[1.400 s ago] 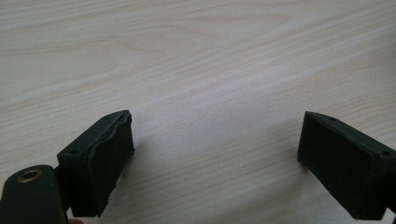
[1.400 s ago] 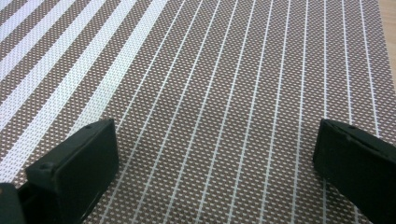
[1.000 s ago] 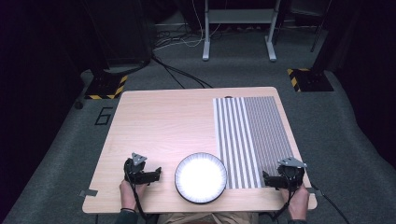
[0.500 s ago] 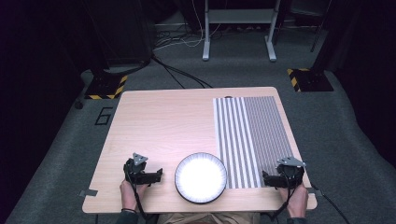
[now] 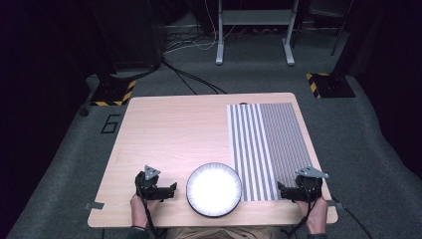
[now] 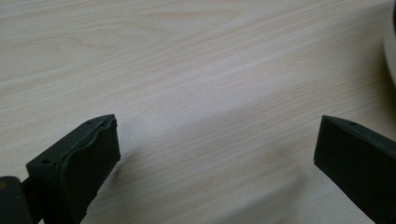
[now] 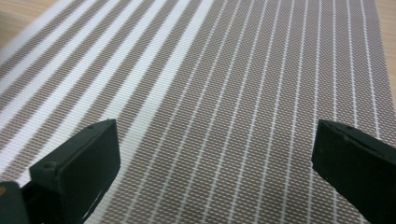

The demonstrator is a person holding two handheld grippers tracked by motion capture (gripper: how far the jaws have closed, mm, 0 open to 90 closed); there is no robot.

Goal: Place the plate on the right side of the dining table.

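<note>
Plate (image 5: pixel 214 189) sits white and round at the near edge of the wooden table (image 5: pixel 174 129), between the two grippers and just beside the striped placemat (image 5: pixel 266 144), whose near left corner its rim seems to touch or slightly overlap. Its spot off the mat suggests it is waiting to be moved onto the mat, though that is only a judgement. The left gripper (image 5: pixel 171 188) rests low over bare wood just left of the plate, jaws pointing toward it; they have just been opening and now stand wide apart with nothing between them, the plate's rim (image 6: pixel 391 51) showing at the right edge of the left gripper view. The right gripper (image 5: pixel 281 190) lies over the mat's near right part, jaws also spread wide and empty above the weave (image 7: pixel 224 93). Both tools seem parked in a ready pose, each hand near the thing it would likely handle. The table is pale wood grain, otherwise bare. Around it lies grey carpet in a dim room, with cables (image 5: pixel 189 74), a metal stand (image 5: pixel 254 30) behind, and yellow-black hazard-taped bases (image 5: pixel 112 92) at either side.
</note>
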